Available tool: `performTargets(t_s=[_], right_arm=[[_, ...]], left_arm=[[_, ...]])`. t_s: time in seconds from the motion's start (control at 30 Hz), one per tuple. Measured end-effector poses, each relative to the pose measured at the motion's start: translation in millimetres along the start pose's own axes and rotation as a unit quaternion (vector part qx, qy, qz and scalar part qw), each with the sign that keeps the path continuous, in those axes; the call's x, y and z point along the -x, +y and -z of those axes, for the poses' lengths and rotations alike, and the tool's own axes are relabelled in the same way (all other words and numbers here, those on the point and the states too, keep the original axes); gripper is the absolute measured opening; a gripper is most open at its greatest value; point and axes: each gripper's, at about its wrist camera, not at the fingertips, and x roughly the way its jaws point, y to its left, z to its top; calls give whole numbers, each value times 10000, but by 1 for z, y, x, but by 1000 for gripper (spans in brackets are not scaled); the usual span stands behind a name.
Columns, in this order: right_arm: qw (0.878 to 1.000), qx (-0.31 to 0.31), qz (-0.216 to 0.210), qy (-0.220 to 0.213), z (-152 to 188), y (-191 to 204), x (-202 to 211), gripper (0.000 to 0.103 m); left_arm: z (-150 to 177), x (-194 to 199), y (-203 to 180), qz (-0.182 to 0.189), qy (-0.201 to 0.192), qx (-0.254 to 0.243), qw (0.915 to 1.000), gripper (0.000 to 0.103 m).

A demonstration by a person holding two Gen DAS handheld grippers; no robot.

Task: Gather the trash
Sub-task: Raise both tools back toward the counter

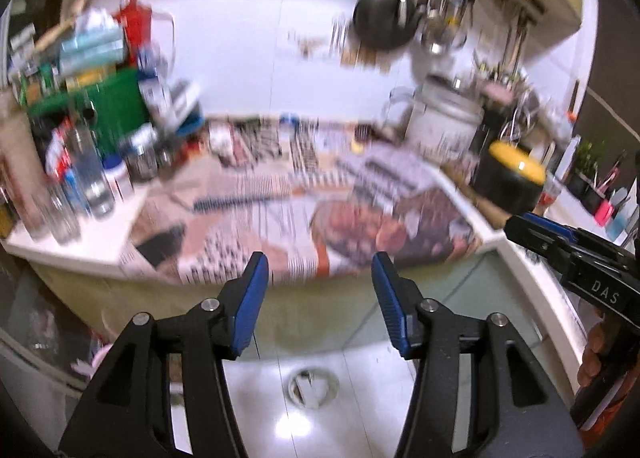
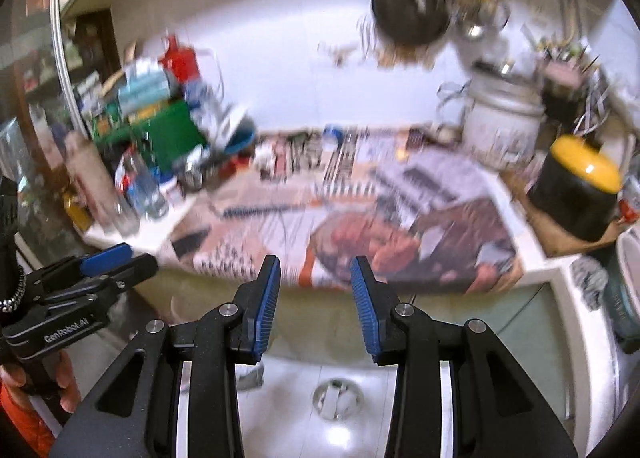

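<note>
Blurred view of two handheld grippers, left gripper [image 1: 320,282] and right gripper [image 2: 315,282], both with jaws apart and empty, aimed down at a newspaper [image 1: 304,218] covering a cluttered kitchen counter [image 1: 72,246]. This looks like the approach step; no trash is clearly identifiable through the blur, so the next move calls for picking a target on or near the newspaper.

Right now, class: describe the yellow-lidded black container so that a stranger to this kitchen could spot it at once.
Start at the newspaper-covered counter and follow it to its right end. Beyond the big white bucket, nearer the camera, stands the black container. Its bright yellow lid marks it out: nothing else there is round, black and yellow-topped.
</note>
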Motion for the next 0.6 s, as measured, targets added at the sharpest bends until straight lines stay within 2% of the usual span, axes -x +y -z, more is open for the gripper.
performTargets(t_s=[0.07, 0.13, 0.23, 0.3, 0.33, 0.4, 0.6], right_arm=[[9997, -9, 72, -220, -10, 3, 13, 34], [9989, -28, 163, -441, -18, 4, 25, 47], [9965, -46, 372, -751, -30, 3, 34, 61], [9949, -46, 478, -882, -37, 2, 35, 68], [9943, -48, 516, -933, -40, 0, 35, 76], [9924, -68, 606, -1070, -47, -5, 29, 86], [9914, 76, 478, -1213, -76, -25, -4, 88]], left_arm=[[-10, 15, -1, 32, -199, -3, 9998, 59], [-19, 27, 1, 11, -369, -23, 9993, 63], [-34, 36, 4, -80, -573, -15, 9983, 77], [-42, 36, 6, -90, -676, 33, 9977, 92], [-47, 34, 8, -115, -737, 68, 9972, 94], [-55, 29, 10, -179, -819, 120, 9964, 96], [-84, -12, 14, -454, -895, 263, 9946, 96]])
